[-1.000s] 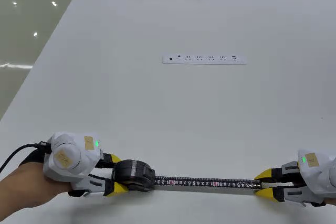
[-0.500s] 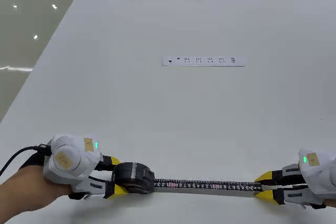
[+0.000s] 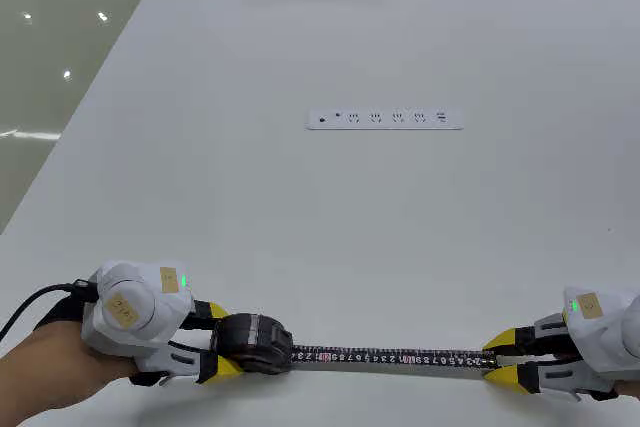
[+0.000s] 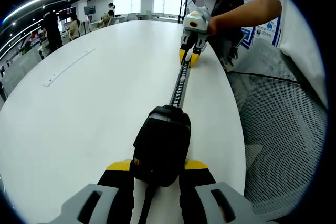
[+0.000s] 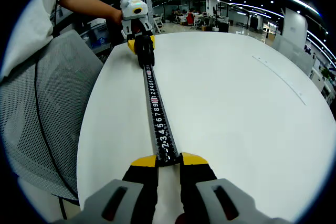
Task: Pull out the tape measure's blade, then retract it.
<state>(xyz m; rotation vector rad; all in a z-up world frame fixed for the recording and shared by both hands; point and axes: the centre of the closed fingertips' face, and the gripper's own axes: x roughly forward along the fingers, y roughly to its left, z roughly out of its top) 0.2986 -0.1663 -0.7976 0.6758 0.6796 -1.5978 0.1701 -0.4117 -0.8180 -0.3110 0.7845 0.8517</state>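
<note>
White table (image 3: 300,227) spreads wide in a bright open office. Along its near edge, from left to right: the left gripper (image 3: 222,349) has its yellow-tipped jaws clamped on the black tape measure case (image 3: 253,343). The numbered blade (image 3: 390,357) runs out of the case and lies flat across the table. The right gripper (image 3: 502,359) pinches the blade's end between closed jaws.

The two grippers are well apart, so the pulling-out half looks done or nearly done. Retracting is left: the blade has to go back into the case, likely with the right gripper moving toward the left one. Nothing seems to block that return.

Glossy floor (image 3: 50,47) shows at far left. A white power strip (image 3: 384,119) lies farther back, well apart from the work. A grey mesh chair (image 5: 37,114) stands beside the table edge.
</note>
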